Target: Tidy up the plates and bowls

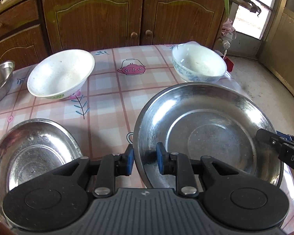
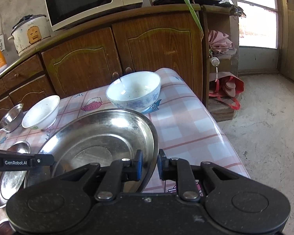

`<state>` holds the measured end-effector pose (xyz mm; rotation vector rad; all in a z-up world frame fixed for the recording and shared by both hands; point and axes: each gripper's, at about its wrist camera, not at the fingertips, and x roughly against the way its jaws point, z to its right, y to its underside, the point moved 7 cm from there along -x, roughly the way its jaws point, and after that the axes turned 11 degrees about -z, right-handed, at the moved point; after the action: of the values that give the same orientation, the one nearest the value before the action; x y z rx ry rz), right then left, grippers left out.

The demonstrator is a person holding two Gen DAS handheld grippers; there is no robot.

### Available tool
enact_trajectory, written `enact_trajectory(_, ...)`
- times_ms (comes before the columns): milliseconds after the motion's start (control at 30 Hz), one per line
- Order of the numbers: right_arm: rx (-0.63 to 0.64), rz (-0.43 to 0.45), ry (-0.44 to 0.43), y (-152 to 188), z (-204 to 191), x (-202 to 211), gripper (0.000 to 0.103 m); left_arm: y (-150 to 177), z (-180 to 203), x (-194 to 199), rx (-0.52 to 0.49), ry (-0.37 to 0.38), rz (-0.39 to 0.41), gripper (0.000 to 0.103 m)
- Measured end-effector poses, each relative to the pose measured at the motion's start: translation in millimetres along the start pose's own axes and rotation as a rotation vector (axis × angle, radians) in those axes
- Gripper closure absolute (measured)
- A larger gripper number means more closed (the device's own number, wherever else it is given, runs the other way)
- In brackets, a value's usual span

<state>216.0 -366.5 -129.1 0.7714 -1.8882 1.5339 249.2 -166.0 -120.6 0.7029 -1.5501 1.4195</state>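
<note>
My left tongs (image 1: pixel 145 161) and right tongs (image 2: pixel 150 166) clench the scuffed, shiny steel plate (image 1: pixel 209 137); "GenRobot.AI" shows on the left one.

A microwave (image 2: pixel 92 2) and rice cooker (image 2: pixel 30 34) sit atop wooden cabinets (image 2: pixel 111 58).

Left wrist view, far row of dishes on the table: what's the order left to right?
Small shiny steel bowl at the left edge → plain white ceramic bowl → pink teapot print on the checked tablecloth → white bowl with blue floral pattern by the right edge.
</note>
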Motion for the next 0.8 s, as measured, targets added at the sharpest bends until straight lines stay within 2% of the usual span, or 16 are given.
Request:
enact_trajectory(333, 0.037, 0.052, 0.015, -5, -21, 57, 0.081, 11, 2, 57, -0.009, -0.02, 0.08, 0.079)
enact_trajectory(800, 0.086, 0.109, 0.022, -1, -50, 120, 0.081, 29, -4, 112, -0.007, -0.043, 0.159, 0.078)
